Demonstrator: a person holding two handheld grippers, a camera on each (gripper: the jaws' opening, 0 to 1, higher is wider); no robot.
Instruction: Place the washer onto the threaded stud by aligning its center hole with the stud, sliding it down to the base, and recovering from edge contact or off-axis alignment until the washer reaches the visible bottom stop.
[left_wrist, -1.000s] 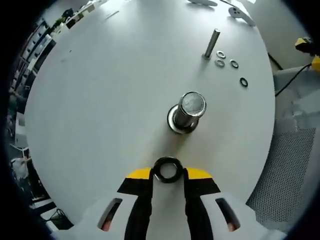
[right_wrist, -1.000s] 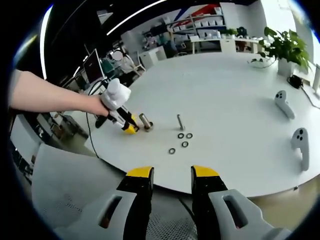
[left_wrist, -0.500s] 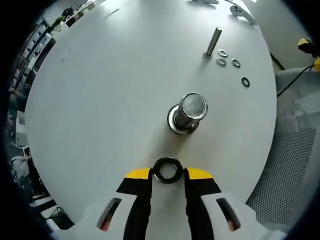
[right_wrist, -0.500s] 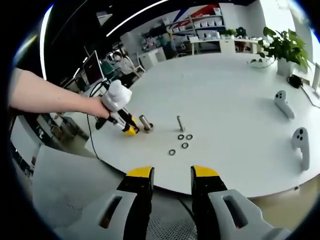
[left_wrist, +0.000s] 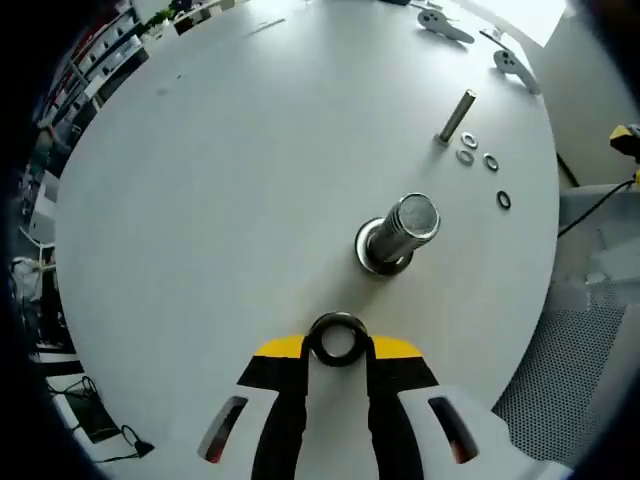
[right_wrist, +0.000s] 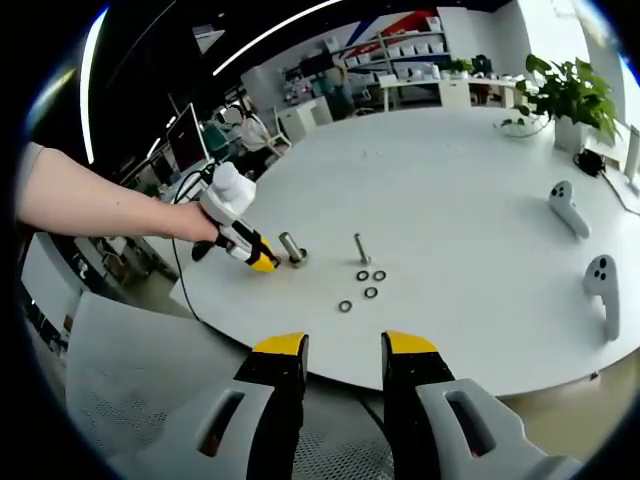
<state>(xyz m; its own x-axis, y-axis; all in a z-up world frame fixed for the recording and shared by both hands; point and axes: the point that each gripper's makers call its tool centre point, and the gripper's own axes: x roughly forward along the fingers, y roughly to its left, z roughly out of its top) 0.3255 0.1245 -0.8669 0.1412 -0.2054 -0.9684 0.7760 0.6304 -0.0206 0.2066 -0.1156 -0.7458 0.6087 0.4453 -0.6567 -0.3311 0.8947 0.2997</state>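
Washer (left_wrist: 337, 340), a dark ring, sits clamped between the left tool's (left_wrist: 337, 346) yellow tips, now closer to the threaded stud (left_wrist: 400, 233) than before. Stud stands upright on the white table (left_wrist: 200, 200). Right tool (right_wrist: 343, 346) hangs with its tips apart.

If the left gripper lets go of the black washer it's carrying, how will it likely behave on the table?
The washer, pinched by its rim in the left gripper, looks rigid, so it shouldn't flex. As a round ring, it could roll on edge across the smooth white table before settling flat. The narrow rim grip may slip if it bumps the stud.
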